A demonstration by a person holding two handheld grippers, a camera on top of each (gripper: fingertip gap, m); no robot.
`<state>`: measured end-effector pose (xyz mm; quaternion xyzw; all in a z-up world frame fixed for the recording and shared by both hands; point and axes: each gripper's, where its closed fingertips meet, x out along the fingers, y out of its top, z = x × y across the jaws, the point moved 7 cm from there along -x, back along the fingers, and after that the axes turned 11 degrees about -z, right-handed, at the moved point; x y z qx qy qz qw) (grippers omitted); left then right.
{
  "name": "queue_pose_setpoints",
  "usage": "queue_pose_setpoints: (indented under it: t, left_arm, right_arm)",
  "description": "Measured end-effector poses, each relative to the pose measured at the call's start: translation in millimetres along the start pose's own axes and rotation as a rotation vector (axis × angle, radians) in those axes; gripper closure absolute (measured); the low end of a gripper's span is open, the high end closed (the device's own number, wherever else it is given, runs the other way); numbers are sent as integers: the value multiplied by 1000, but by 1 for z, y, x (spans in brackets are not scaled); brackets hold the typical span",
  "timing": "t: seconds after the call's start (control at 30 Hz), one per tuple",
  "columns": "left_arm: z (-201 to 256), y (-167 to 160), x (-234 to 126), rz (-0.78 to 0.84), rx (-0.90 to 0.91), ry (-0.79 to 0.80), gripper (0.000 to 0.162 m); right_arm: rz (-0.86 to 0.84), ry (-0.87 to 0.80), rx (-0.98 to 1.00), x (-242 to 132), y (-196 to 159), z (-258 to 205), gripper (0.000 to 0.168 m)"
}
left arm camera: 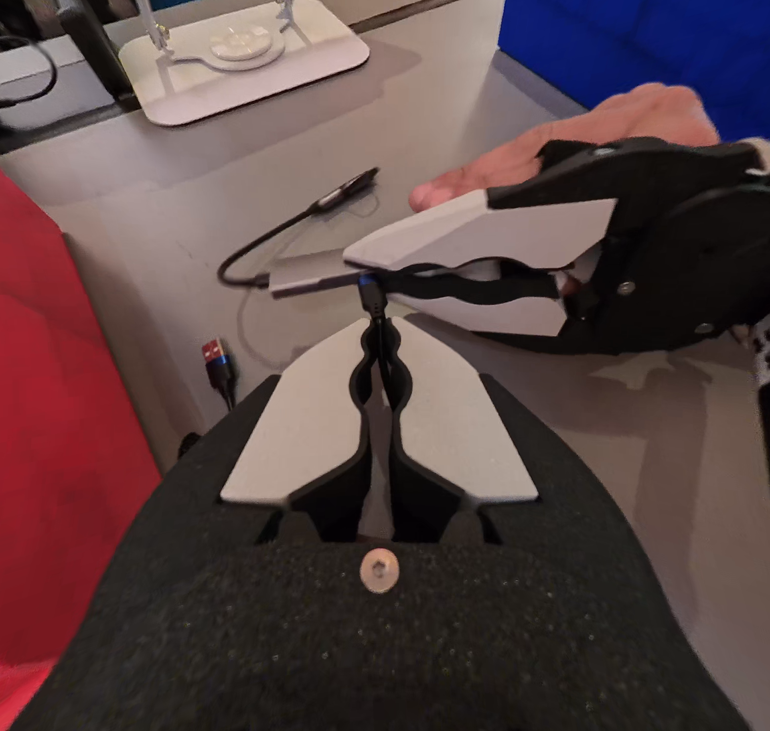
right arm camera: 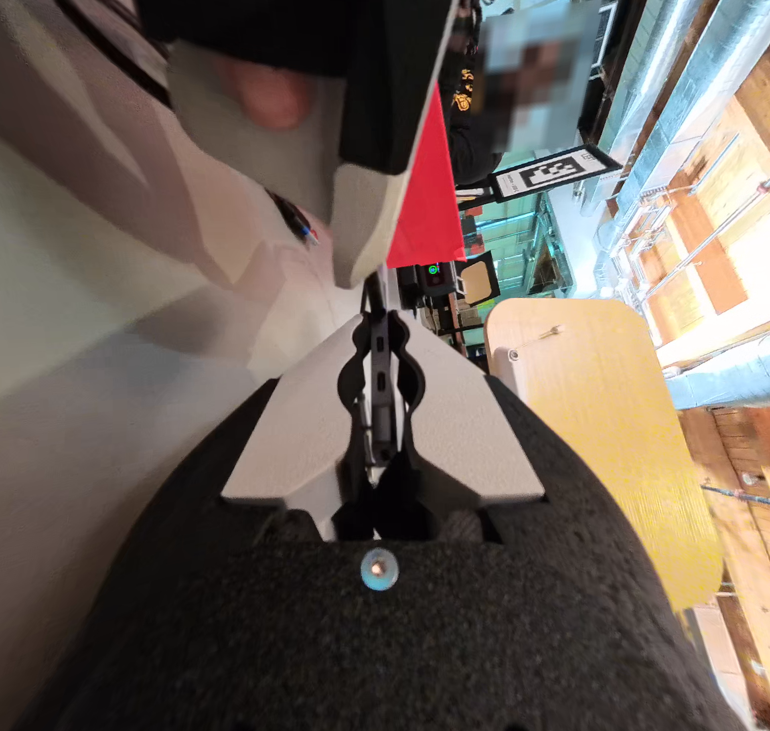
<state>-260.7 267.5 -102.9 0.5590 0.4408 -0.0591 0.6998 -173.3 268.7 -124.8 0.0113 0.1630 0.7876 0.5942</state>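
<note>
Grey tabletop (left arm camera: pixel 541 440) is stretching far back; on it, the left gripper (left arm camera: pixel 380 323) is pinching a thin black cable (left arm camera: pixel 382 361) whose blue-collared plug (left arm camera: pixel 368 290) is meeting a flat grey hub (left arm camera: pixel 308 273). Right gripper (right arm camera: pixel 377 319) is clamping that hub edgewise.

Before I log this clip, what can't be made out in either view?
- Left wrist view: where the blue-collared plug meets the grey hub; the right hand-held gripper covers that end.
- Left wrist view: the black cable behind the left hand-held gripper; the gripper body hides it.
- Right wrist view: the hub's ports; too small and blurred.
- Right wrist view: the red USB plug; motion blur.
</note>
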Motion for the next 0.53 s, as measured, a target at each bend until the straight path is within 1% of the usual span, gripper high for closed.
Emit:
queue_pose_setpoints:
  t: [0.03,0.07,0.1,0.17,0.2,0.27,0.3,0.43,0.47,0.53]
  left_arm:
    - [2,4,-4,46,4,-4,161]
    - [3,7,-7,56,3,7,160]
    - [5,7,-7,49,21,2,160]
    - [13,3,1,-17,30,-47,160]
    - [13,1,4,-20,32,-32,160]
    - [8,0,4,-31,66,2,160]
    - [5,2,1,-15,55,7,160]
    - [-6,-1,-4,-35,-4,-42,160]
    - [-8,-2,-6,-34,-11,-65,159]
    - [-11,-5,-9,-36,-1,-100,159]
  right_arm:
    - [13,0,-19,0,1,-2,161]
    - [9,-17,-4,-1,4,1,162]
    - [11,-19,1,-2,5,3,162]
    - [31,-14,-53,-2,6,-4,161]
    - [17,-14,-85,0,5,-6,161]
    - [6,15,-34,2,4,-6,161]
    - [7,15,0,2,3,-3,160]
    - [34,4,34,0,1,-1,160]
    - [39,6,40,0,1,-1,159]
    - [32,28,69,1,-4,-1,148]
